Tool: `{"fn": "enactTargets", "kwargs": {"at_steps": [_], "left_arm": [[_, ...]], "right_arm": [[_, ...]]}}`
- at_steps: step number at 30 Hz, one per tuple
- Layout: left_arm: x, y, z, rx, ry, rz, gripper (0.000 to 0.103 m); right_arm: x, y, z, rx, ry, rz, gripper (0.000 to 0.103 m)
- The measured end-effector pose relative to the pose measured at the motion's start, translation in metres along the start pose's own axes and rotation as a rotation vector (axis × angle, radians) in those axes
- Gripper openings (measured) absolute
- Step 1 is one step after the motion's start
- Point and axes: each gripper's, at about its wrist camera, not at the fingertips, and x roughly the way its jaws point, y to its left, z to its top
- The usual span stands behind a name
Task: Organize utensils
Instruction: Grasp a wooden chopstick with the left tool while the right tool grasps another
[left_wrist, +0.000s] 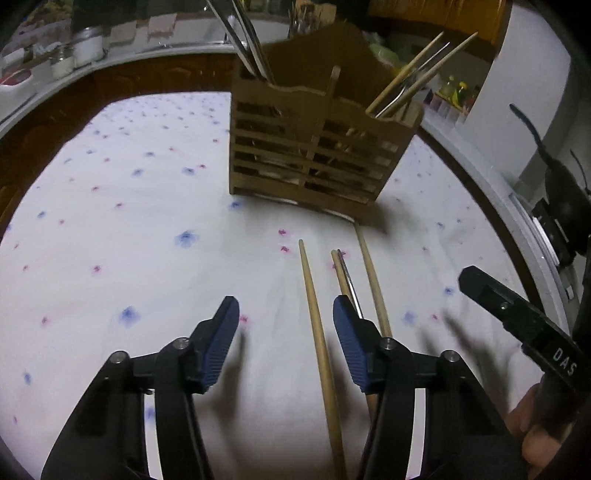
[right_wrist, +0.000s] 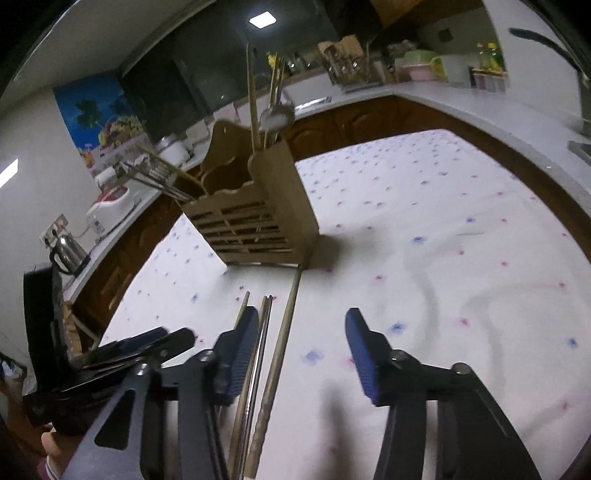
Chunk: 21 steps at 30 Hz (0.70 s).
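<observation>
Kitchen setting: dark wooden cabinets and a pale worktop ring a table under a white cloth (left_wrist: 110, 229) printed with small blue and pink flowers. Left gripper (left_wrist: 286, 328): jaws spread, holding nothing, low over the cloth. One wooden chopstick (left_wrist: 317, 332) lies directly in the gap between them, nearer the right finger, its long axis running away from the camera toward the holder, roughly in line with the fingers. Just outside that right finger lie a second wooden chopstick with a thin metal chopstick (left_wrist: 349, 284) against it, then a third wooden chopstick (left_wrist: 373, 280) farther right whose far end reaches the holder's base. Right gripper (right_wrist: 301, 332): jaws likewise spread and empty. From its side the same group lies at and beyond its left finger, with only the outermost wooden stick (right_wrist: 282, 339) inside the gap, close to that finger; the metal one (right_wrist: 260, 354) passes just beside the finger. Wooden slatted utensil holder (left_wrist: 314, 147) stands upright ahead of both tools, divided into compartments; metal utensils lean in its left compartment and wooden chopsticks with a fork in its right, as the left camera shows. Assessment: the left gripper is better placed, already straddling a stick; since stick and fingers are near parallel, closing should trap it along its length. Risk: the neighbouring sticks may be nudged.
</observation>
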Motion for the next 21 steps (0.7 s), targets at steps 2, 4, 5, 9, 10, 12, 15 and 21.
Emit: {"fn": "enactTargets", "kwargs": {"at_steps": [2,4,5,9,10,12,15,21], "left_arm": [[0.011,0.0,0.005,-0.007,0.029,-0.014,0.045],[0.019,0.001,0.008,-0.019,0.054,-0.037,0.043],[0.024,0.001,0.01,-0.025,0.069,-0.045,0.043],[0.036,-0.003,0.009,-0.009,0.094,-0.041,0.036],[0.036,-0.005,0.008,0.007,0.091,-0.031,0.036],[0.035,-0.012,0.004,0.053,0.091,-0.002,0.034],[0.031,-0.016,-0.003,0.126,0.093,0.023,0.028],[0.023,0.002,-0.005,0.111,0.123,-0.024,0.024]], "right_arm": [[0.012,0.002,0.003,-0.005,0.024,0.011,0.04],[0.026,0.006,0.007,-0.018,0.049,0.009,0.038],[0.032,0.006,0.009,-0.022,0.06,0.008,0.037],[0.06,0.009,0.014,-0.05,0.106,-0.006,0.031],[0.065,0.009,0.015,-0.056,0.116,-0.009,0.03],[0.079,0.011,0.016,-0.071,0.143,-0.015,0.029],[0.096,0.016,0.014,-0.113,0.183,-0.035,0.022],[0.086,0.018,-0.002,-0.201,0.205,-0.066,0.008]]}}
